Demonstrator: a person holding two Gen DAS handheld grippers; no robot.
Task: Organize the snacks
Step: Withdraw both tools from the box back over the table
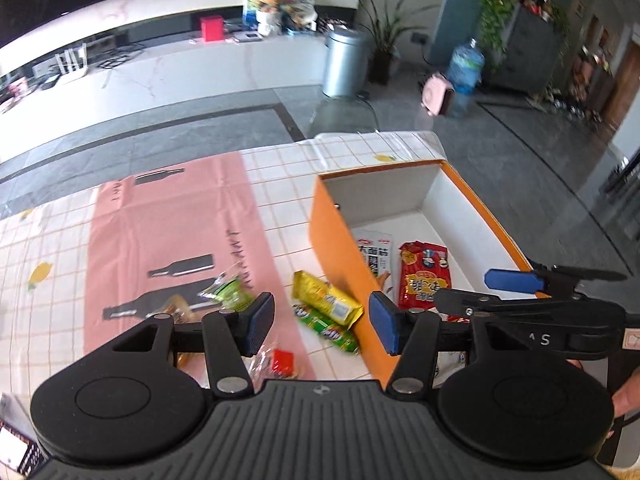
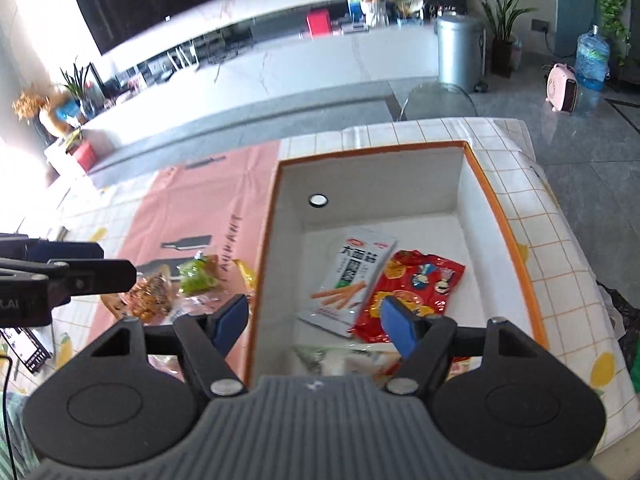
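Daylight floods the room, strongest at the left of the right wrist view, where it burns to white beside the orange flowers. The white counter glares too, its marbling half washed out. The grey floor carries a soft sheen. Inside the orange box the near wall lies in shade. Both views bow strongly at their edges, and the far shelves behind the water bottle smear with blur.

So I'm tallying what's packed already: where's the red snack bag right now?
The red snack bag lies on the floor of the orange box, right of the white snack packet and touching it, in the right wrist view.
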